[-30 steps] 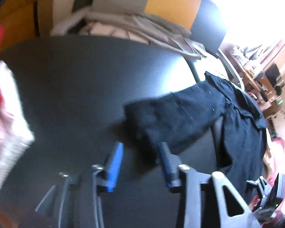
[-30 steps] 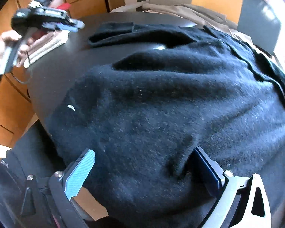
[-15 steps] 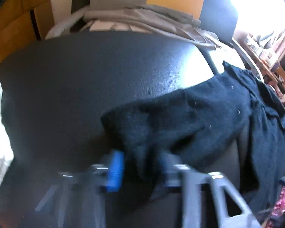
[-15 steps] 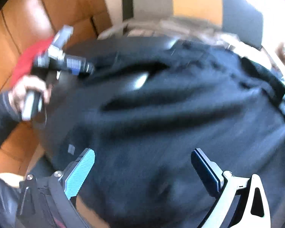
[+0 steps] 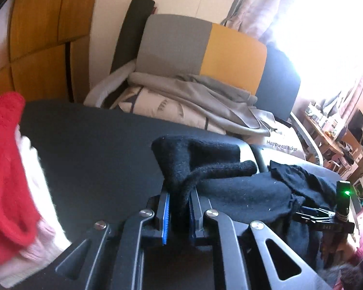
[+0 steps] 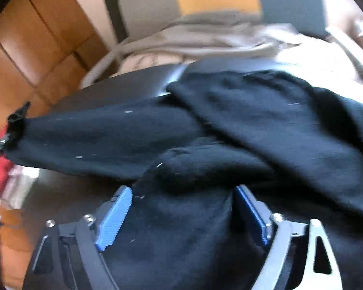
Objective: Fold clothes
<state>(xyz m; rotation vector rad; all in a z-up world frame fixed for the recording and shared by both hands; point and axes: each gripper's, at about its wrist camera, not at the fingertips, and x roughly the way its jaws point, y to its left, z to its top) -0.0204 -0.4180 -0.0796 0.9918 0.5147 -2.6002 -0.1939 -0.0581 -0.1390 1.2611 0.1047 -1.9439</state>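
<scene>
The left gripper (image 5: 179,213) is clamped on the sleeve cuff (image 5: 181,166) of the black sweater (image 6: 230,133), which sprawls over the dark table (image 5: 96,149). The right gripper (image 6: 184,215) is spread wide but closing, sweater fabric bunched between its pads, not squeezed.

A black knit sweater (image 6: 266,125) sprawls rumpled across the dark table, one sleeve (image 5: 181,166) seemingly lifted.
</scene>
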